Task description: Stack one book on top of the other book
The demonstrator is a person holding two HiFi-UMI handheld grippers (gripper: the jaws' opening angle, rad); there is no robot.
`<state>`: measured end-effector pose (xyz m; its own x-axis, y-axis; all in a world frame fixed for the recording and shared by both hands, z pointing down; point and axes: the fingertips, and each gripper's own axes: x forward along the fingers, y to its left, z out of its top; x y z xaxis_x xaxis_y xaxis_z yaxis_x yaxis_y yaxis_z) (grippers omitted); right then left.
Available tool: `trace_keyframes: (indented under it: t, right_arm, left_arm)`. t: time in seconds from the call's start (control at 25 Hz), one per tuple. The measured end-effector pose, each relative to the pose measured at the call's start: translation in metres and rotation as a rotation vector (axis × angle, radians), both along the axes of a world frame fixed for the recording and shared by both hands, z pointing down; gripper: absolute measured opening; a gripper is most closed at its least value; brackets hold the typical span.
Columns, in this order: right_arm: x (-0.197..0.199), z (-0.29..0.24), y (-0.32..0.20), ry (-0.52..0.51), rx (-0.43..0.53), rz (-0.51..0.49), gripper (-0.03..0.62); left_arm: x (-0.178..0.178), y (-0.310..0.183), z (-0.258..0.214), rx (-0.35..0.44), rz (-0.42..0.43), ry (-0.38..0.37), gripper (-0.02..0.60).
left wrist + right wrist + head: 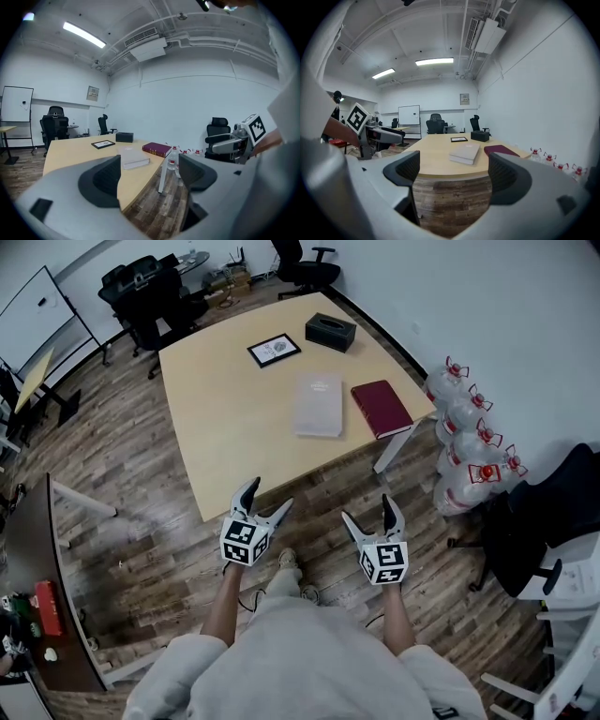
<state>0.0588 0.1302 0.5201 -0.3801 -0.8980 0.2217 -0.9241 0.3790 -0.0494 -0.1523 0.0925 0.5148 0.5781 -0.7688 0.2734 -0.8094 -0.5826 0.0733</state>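
Note:
A pale grey book (318, 404) lies flat on the light wooden table (225, 418), and a dark red book (382, 409) lies just to its right near the table's edge. The two books sit side by side, apart. Both show again as the grey book (134, 157) and red book (157, 149) in the left gripper view, and as the grey book (465, 153) and red book (500, 150) in the right one. My left gripper (267, 500) and right gripper (370, 512) hang open and empty in front of the table, short of its near edge.
A black tissue box (330, 332) and a framed picture (274, 351) sit at the table's far side. Several water jugs (469, 442) stand on the floor right of the table. Office chairs (155, 296) stand behind, and a dark desk (33, 587) is at the left.

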Motion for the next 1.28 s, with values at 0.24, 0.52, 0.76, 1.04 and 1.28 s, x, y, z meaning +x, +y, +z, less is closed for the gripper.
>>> trace_keyframes:
  t: [0.24,0.52,0.76,1.04,1.28]
  right_arm:
    - [0.001,0.004,-0.02,0.002,0.002,0.001,0.443]
    - [0.0,0.009,-0.059,0.015,-0.002,0.0,0.443]
    - [-0.004,0.013,-0.113,0.022,-0.013,0.004,0.443]
    - [-0.009,0.003,-0.178,0.019,-0.014,0.008,0.443]
    - [-0.012,-0.001,-0.227,0.016,-0.015,0.019,0.445]
  left_arm:
    - [0.005,-0.024,0.002,0.005,0.013,-0.002,0.383]
    - [0.007,-0.068,0.009,0.001,0.02,0.01,0.383]
    - [0.009,-0.123,0.015,-0.011,0.029,0.017,0.383]
    - [0.01,-0.19,0.008,-0.023,0.031,0.036,0.383]
    - [0.008,-0.234,0.013,-0.05,0.036,0.037,0.383]
